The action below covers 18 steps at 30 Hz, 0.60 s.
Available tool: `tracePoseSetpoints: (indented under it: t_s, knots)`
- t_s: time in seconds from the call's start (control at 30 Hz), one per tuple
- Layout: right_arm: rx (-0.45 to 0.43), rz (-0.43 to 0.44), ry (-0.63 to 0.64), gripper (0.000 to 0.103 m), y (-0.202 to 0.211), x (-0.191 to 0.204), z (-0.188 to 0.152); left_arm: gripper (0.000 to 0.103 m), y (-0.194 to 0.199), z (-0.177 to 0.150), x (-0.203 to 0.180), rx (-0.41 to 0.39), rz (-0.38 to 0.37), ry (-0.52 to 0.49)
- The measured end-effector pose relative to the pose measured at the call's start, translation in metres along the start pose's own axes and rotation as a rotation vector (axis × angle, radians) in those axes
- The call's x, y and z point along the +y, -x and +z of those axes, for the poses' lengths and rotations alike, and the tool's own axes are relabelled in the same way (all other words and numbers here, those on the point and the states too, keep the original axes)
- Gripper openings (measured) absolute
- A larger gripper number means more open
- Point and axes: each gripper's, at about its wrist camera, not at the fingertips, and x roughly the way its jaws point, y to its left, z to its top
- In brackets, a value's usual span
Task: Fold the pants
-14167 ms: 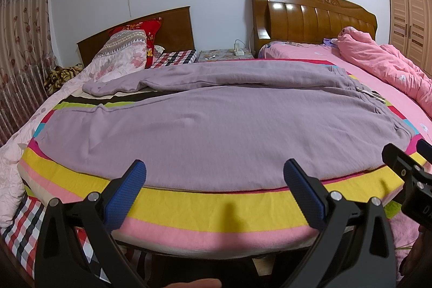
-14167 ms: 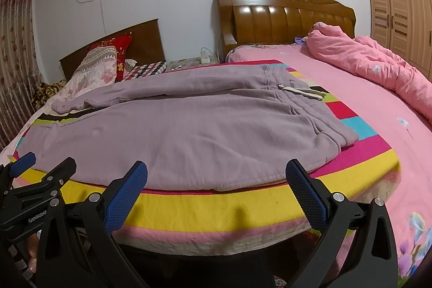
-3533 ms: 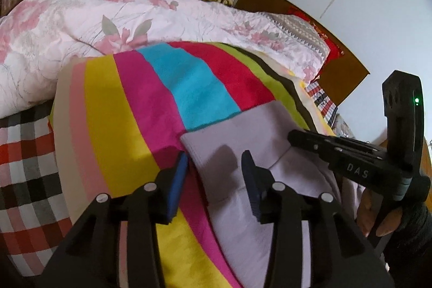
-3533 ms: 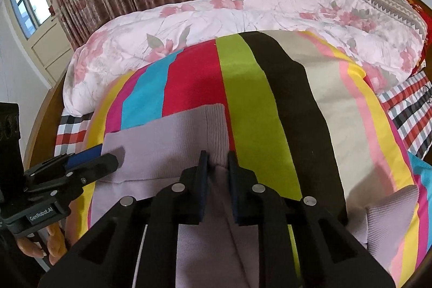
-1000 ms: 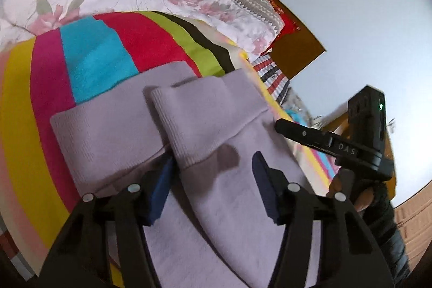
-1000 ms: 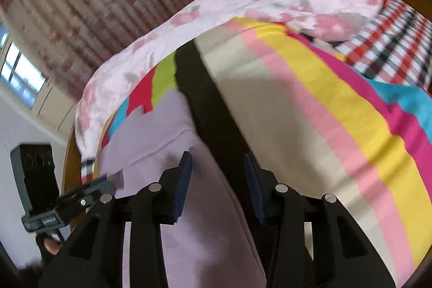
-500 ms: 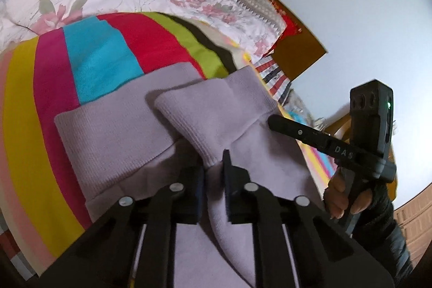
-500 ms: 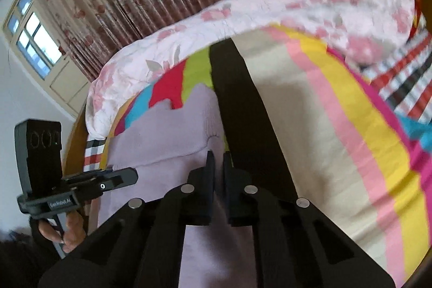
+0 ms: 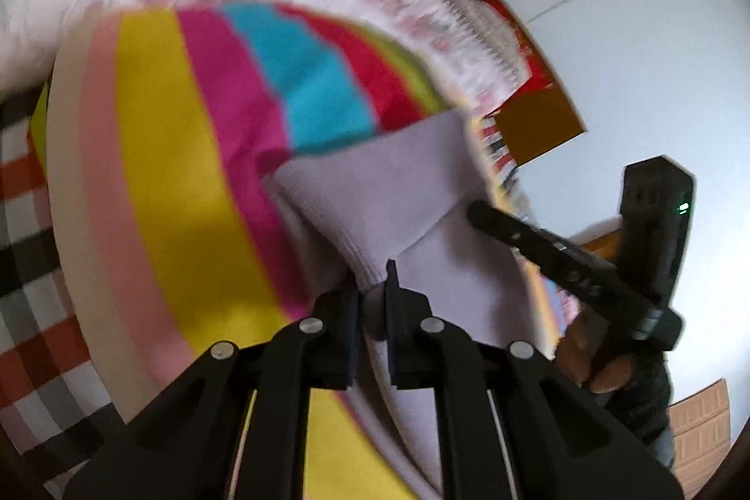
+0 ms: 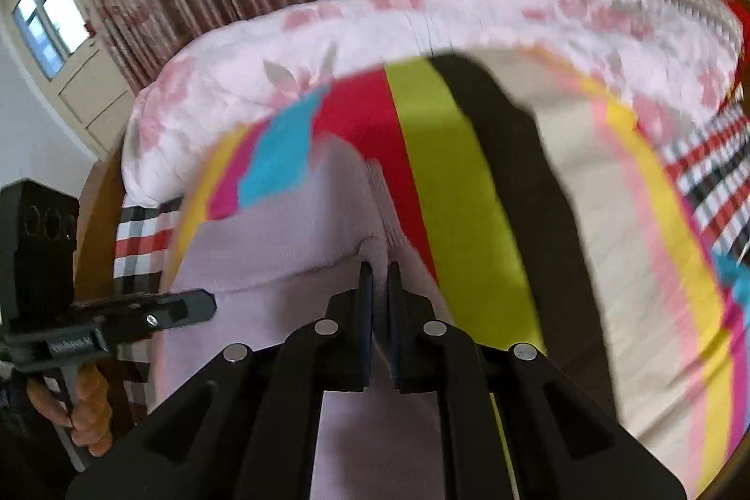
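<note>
Tools [image 9: 372,289] [image 10: 379,279] pinching lilac pants [image 9: 389,190] (ribbed cuffs)

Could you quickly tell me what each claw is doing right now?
Left claw: closed on the pants, at a ribbed cuff.
Right claw: closed on the pants too, at the cuffs.

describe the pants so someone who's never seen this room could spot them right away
Find the bed's bright striped blanket, with yellow, magenta, cyan, red and lime bands. The pale lilac knit pants lie on it, their ribbed cuff end clamped by the left gripper and right gripper. They are the only plain, unpatterned fabric there.
</note>
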Motion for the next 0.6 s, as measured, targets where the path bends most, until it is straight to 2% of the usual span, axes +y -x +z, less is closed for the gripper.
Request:
tracePoseSetpoints:
  t_s: [0.17,0.23,0.33,0.37,0.4,0.43,0.47,0.5,0.53,0.6]
  knots:
    - [-0.017,0.017,-0.032,0.008,0.006,-0.003,0.002,0.010,0.006,-0.001,-0.006,-0.036,-0.001,-0.018]
    - [-0.007,0.012,-0.022,0.011,0.003,0.001,0.002,0.015,0.004,-0.003,-0.009,-0.033,0.040,-0.036]
    - [-0.004,0.002,-0.042,0.016,-0.002,-0.003,-0.002,0.015,0.000,-0.002,-0.002,-0.017,0.043,-0.015]
    - [-0.009,0.008,-0.057,0.034,0.001,-0.004,-0.001,0.015,0.001,-0.002,-0.002,-0.017,0.041,-0.011]
    - [-0.009,0.008,-0.079,0.062,0.005,-0.006,-0.003,0.018,0.005,-0.002,-0.003,-0.021,0.043,-0.014]
    - [-0.008,0.005,-0.101,0.073,0.013,-0.009,-0.006,0.028,0.011,-0.003,-0.008,-0.034,0.070,-0.028]
    - [-0.032,0.015,-0.109,0.075,0.029,-0.010,-0.013,0.041,0.021,-0.006,-0.017,-0.069,0.134,-0.058]
    - [-0.067,0.010,-0.090,0.075,0.046,-0.009,-0.023,0.062,0.030,-0.009,-0.025,-0.112,0.181,-0.093]
    - [-0.095,-0.019,-0.057,0.075,0.064,-0.005,-0.035,0.064,0.046,-0.016,-0.039,-0.179,0.196,-0.157]
    - [-0.113,-0.044,0.004,0.064,0.089,0.006,-0.061,0.065,0.058,-0.026,-0.058,-0.199,0.146,-0.238]
